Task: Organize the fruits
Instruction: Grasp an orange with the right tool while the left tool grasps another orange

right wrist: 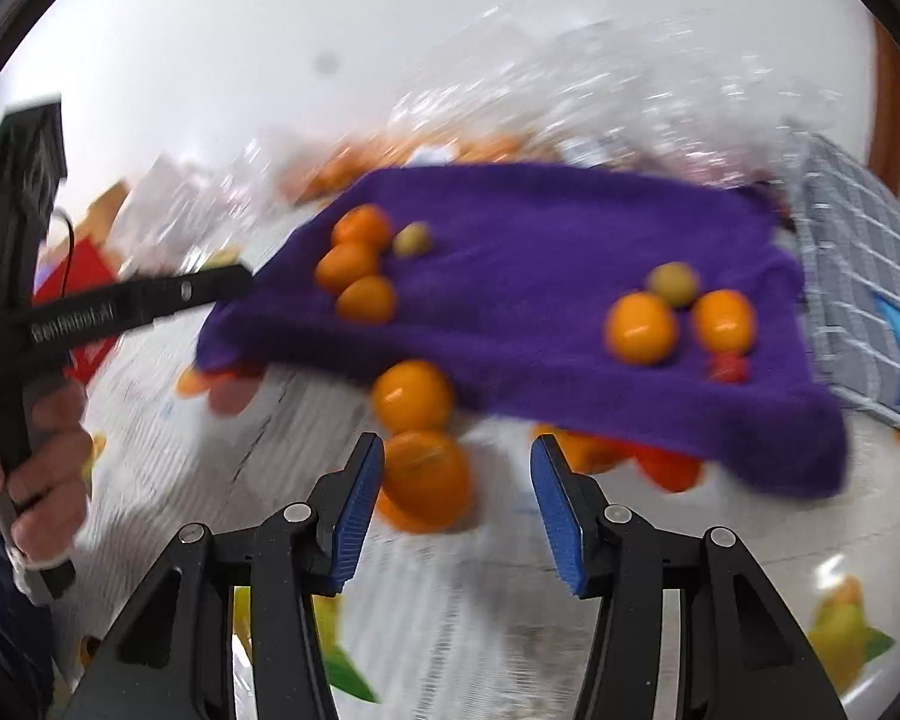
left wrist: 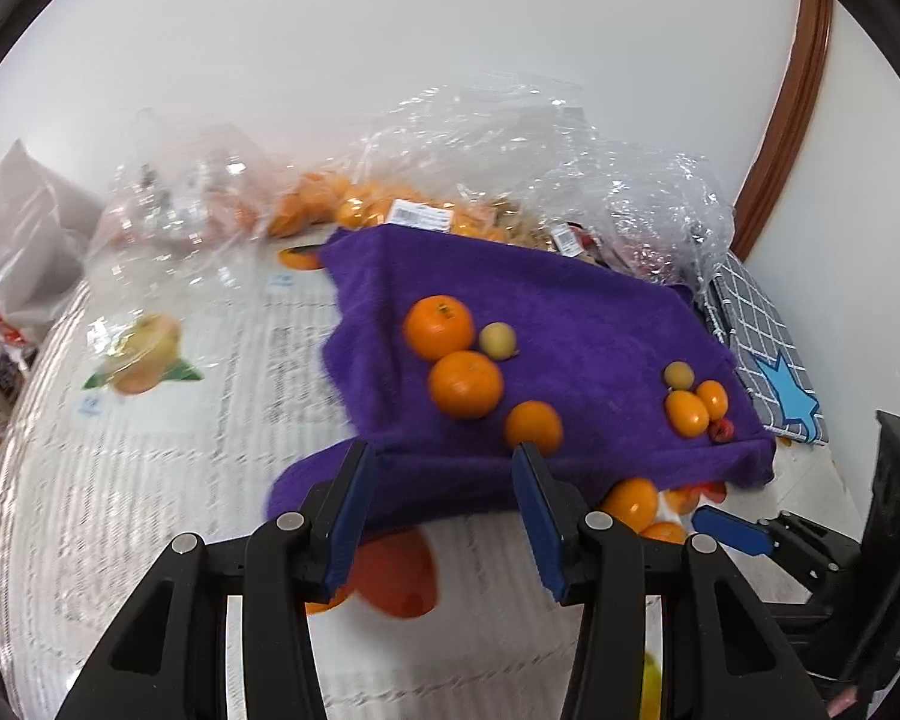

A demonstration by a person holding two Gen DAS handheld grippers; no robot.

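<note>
Left tongs (left wrist: 444, 510): black arms with blue pads, spread wide and holding nothing, poised at the near hem of the purple towel.
Right tongs (right wrist: 457, 498): also spread wide and empty; a large round orange (right wrist: 427, 476) lies on the counter just ahead, close to the left pad, and I cannot tell whether it touches.
Person's left hand (right wrist: 45, 468): wrapped around the black handle of the left tool, seen at the left edge of the right wrist view.
Counter (left wrist: 150, 480): covered in a white printed sheet with fruit pictures and text.
Purple fleece towel (left wrist: 570, 324): draped over something raised, its front edge hanging down toward the counter.
Fruit below the hem: a second orange (right wrist: 413, 396) sits just behind the large one, at the towel's edge; more orange and red fruit peeks out under the right end.
Fruit on the towel, left group: three oranges (left wrist: 465, 383) clustered with one small yellow-green round fruit (left wrist: 498, 341) beside them.
Fruit on the towel, right group: two small oval orange fruits (left wrist: 687, 413), another yellow-green fruit (left wrist: 678, 375) and a tiny red fruit (left wrist: 720, 431), near the right corner.
Grey checked cloth with a blue star (left wrist: 768, 354): lying just right of the towel.
Clear crinkled plastic bags (left wrist: 510, 144): piled behind the towel against the white wall, with oranges inside.
</note>
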